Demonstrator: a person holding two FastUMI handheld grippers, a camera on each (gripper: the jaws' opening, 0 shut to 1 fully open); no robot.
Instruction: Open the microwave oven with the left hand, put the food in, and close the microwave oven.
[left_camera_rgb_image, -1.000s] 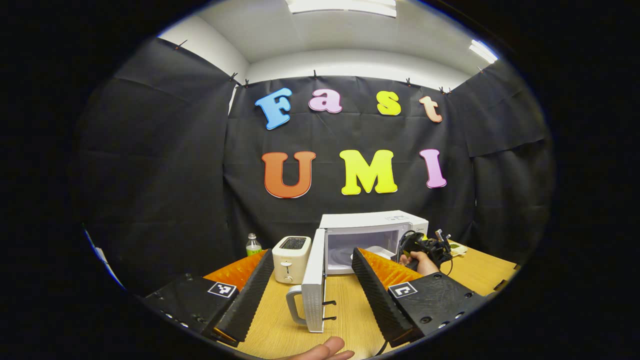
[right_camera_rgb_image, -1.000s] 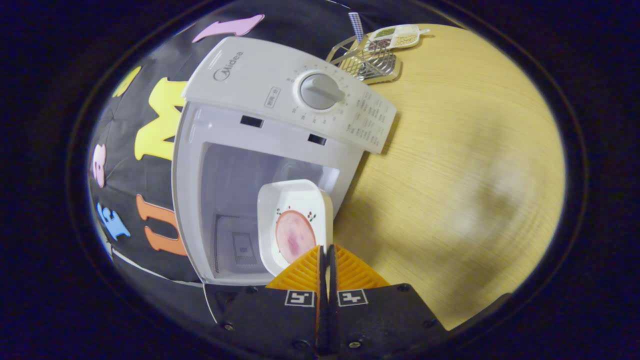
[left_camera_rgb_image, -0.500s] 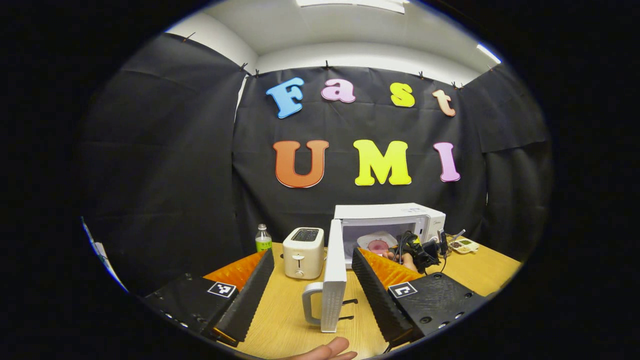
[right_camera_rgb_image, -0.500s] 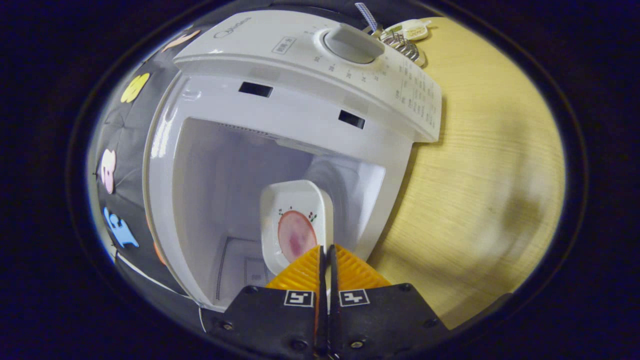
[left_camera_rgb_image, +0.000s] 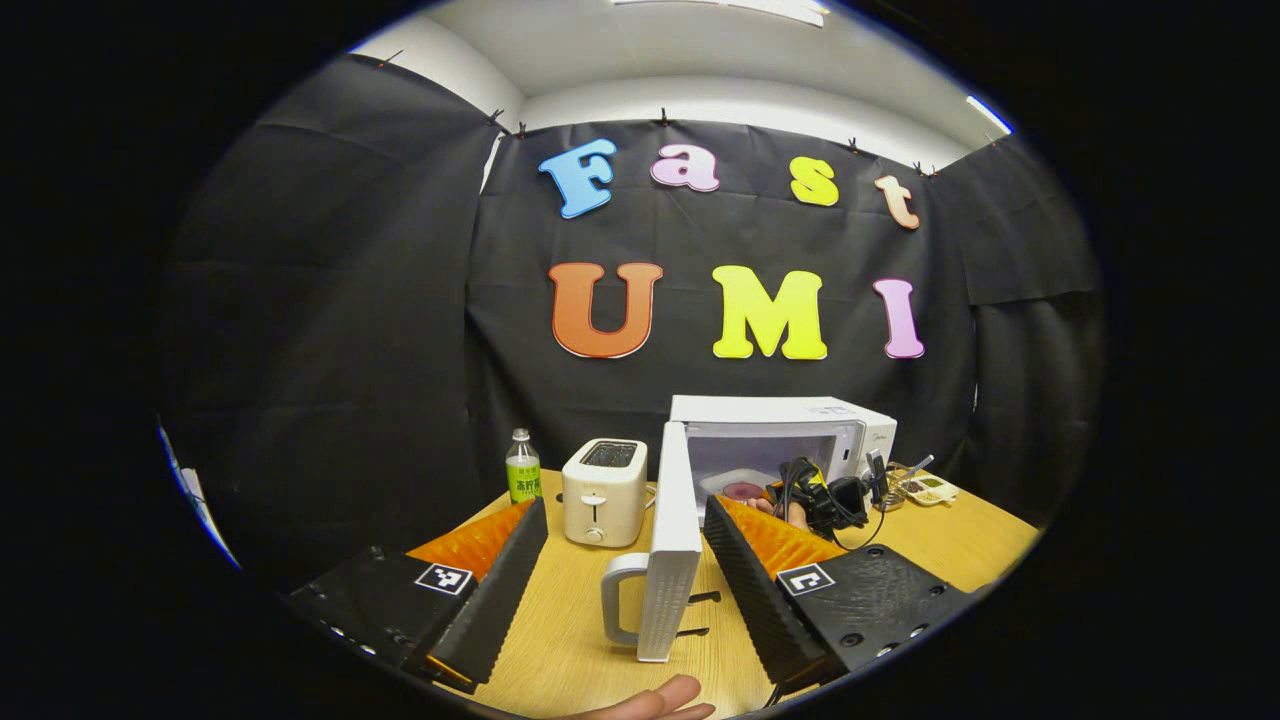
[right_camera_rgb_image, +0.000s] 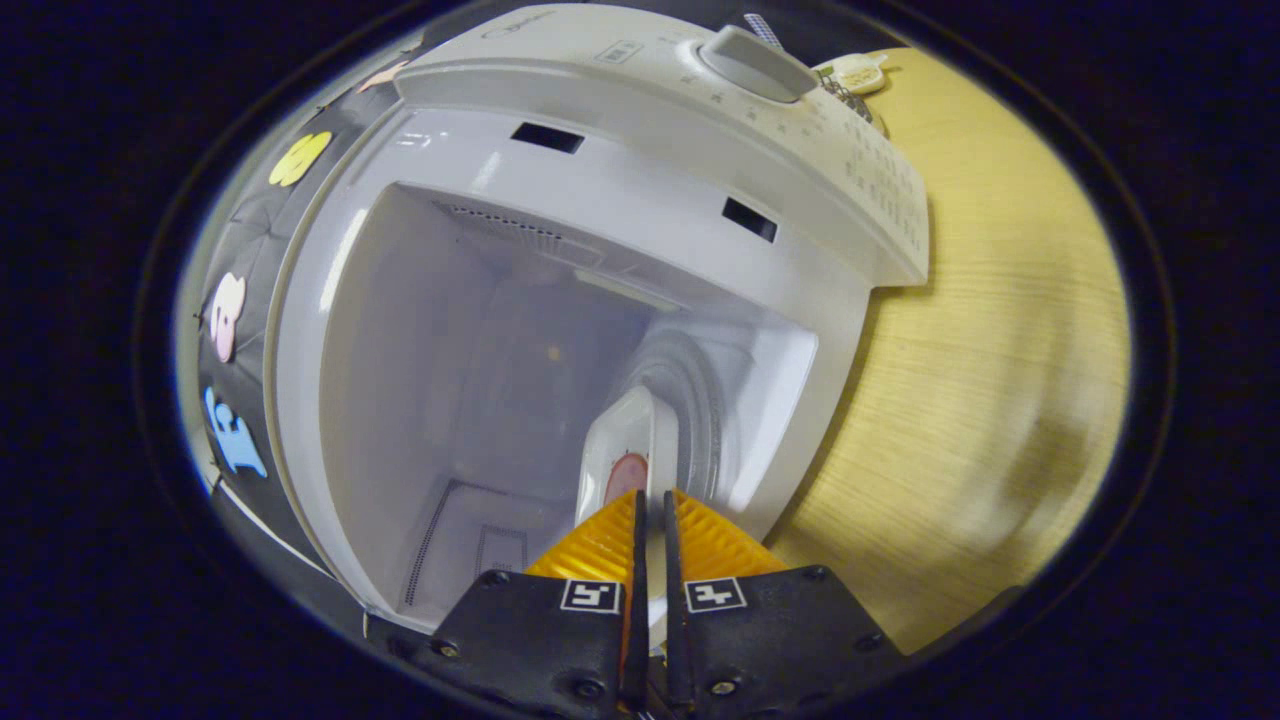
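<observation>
Two fingers of the right gripper (right_camera_rgb_image: 650, 505) were pinched on the near rim of a white dish (right_camera_rgb_image: 628, 455) holding a round pink slice of food (right_camera_rgb_image: 626, 477). That gripper's view was rolled sideways, so the microwave (right_camera_rgb_image: 560, 300) appeared tipped over, its dial (right_camera_rgb_image: 752, 60) toward the top. The dish sat edge-on inside the microwave's cavity, just past the opening, near the glass turntable (right_camera_rgb_image: 700, 400).

From the left gripper view, the right gripper (left_camera_rgb_image: 820, 500) and the hand (left_camera_rgb_image: 795, 512) holding it reached into the microwave's opening from the front, with the dish (left_camera_rgb_image: 742, 488) visible just inside. The microwave's door (left_camera_rgb_image: 672, 540) stood swung wide open toward the camera, handle (left_camera_rgb_image: 615, 600) on its outer face. The left gripper (left_camera_rgb_image: 625, 560) was held back from the microwave, level and pointing at it, fingers spread wide apart with nothing between them but the edge of the door farther off; no contact with it could be seen. A fingertip of the person's other hand (left_camera_rgb_image: 655, 700) showed at the bottom edge.

Left of the microwave stood a toaster (left_camera_rgb_image: 603, 490), and beyond that a bottle (left_camera_rgb_image: 522, 470). Right of the microwave lay a small divided tray (left_camera_rgb_image: 925, 488). All rested on a wooden table (left_camera_rgb_image: 960, 540).
</observation>
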